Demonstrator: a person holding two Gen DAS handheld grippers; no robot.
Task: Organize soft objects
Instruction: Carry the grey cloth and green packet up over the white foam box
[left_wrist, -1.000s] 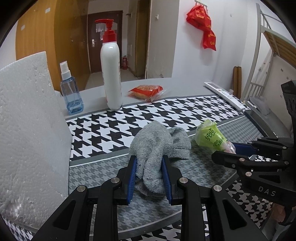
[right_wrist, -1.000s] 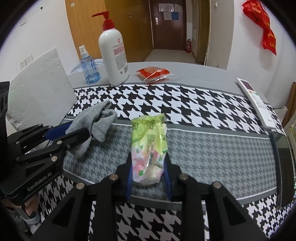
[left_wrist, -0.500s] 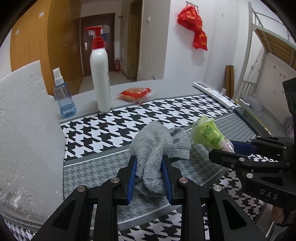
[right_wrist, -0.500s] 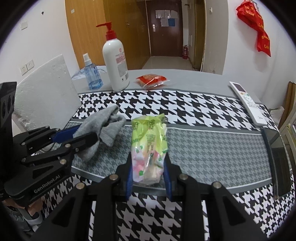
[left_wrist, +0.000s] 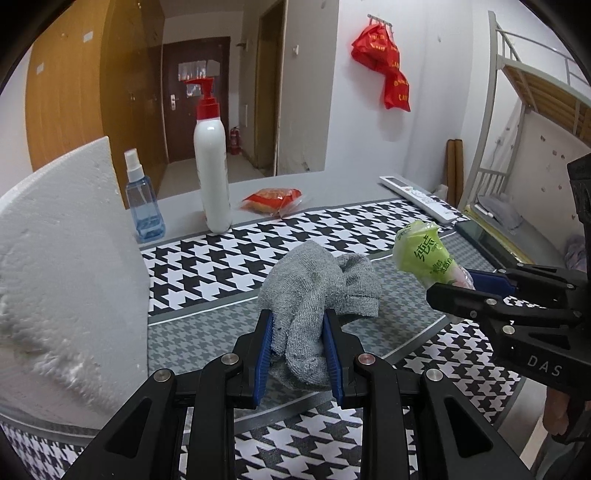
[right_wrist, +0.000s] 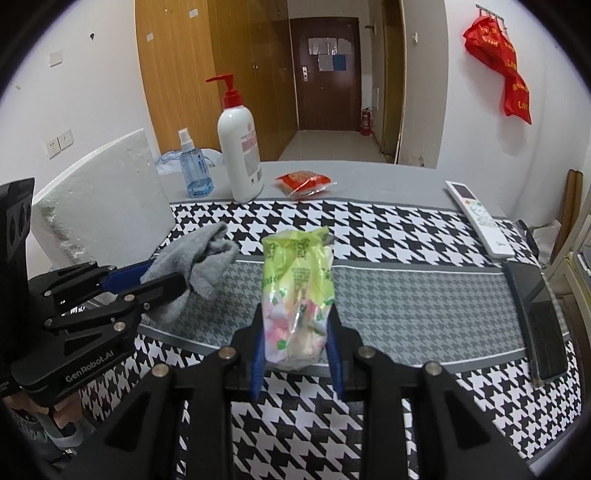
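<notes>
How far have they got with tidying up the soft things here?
Done: nothing looks put away yet, and no sorting spot is obvious. In hand: the left gripper is clamped on the grey sock, and the right gripper on the green packet, both apparently off the table. Left: setting both down somewhere; the red packet lies untouched near the bottles.

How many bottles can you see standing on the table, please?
2. The tall white pump bottle stands at the far edge of the table, and the small blue spray bottle stands just to its left in the picture. Others may be hidden behind the foam board.
</notes>
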